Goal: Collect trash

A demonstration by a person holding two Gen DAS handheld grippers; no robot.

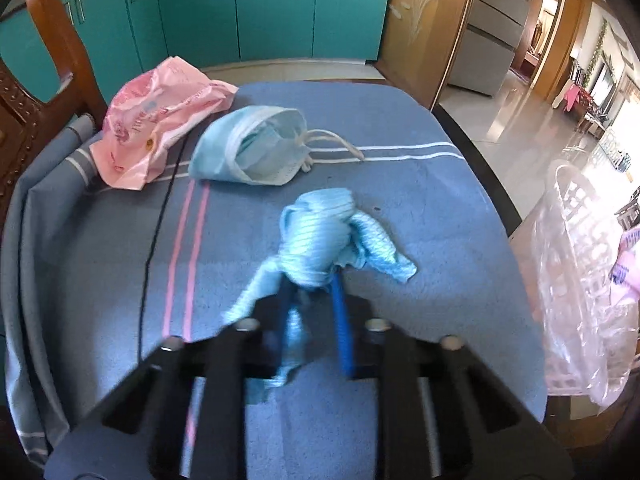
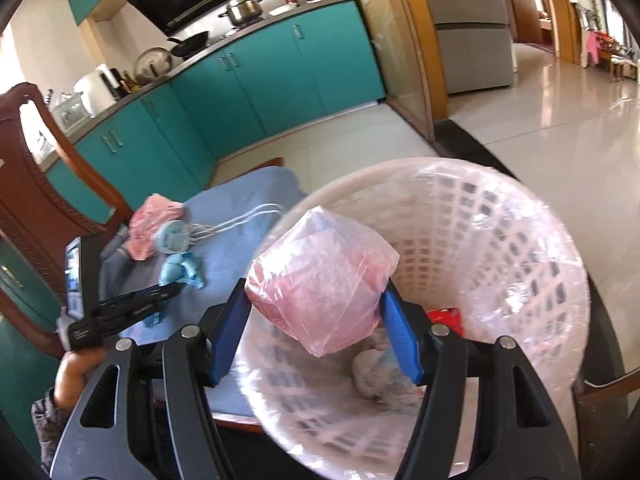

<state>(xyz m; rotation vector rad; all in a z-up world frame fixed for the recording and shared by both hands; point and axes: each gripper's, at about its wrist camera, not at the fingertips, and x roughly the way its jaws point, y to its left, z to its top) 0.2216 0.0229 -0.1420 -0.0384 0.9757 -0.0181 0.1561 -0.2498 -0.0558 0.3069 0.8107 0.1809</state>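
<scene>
My left gripper [image 1: 310, 284] is shut on a crumpled light-blue cloth wad [image 1: 324, 236] just above the blue table cloth [image 1: 420, 184]; it also shows in the right wrist view [image 2: 182, 270]. Beyond it lie a blue face mask [image 1: 250, 146] and a pink plastic bag [image 1: 160, 120]. My right gripper [image 2: 316, 300] is shut on a puffed pink plastic bag [image 2: 320, 280] and holds it over the white lattice trash basket [image 2: 500, 220], lined with clear plastic, which also shows at the right in the left wrist view [image 1: 580, 240].
A carved wooden chair [image 1: 44, 80] stands at the table's left. Teal kitchen cabinets [image 1: 260, 12] run behind. The basket holds a red wrapper [image 2: 446, 316] and crumpled paper [image 2: 376, 368]. Shiny tiled floor [image 2: 560, 120] lies to the right.
</scene>
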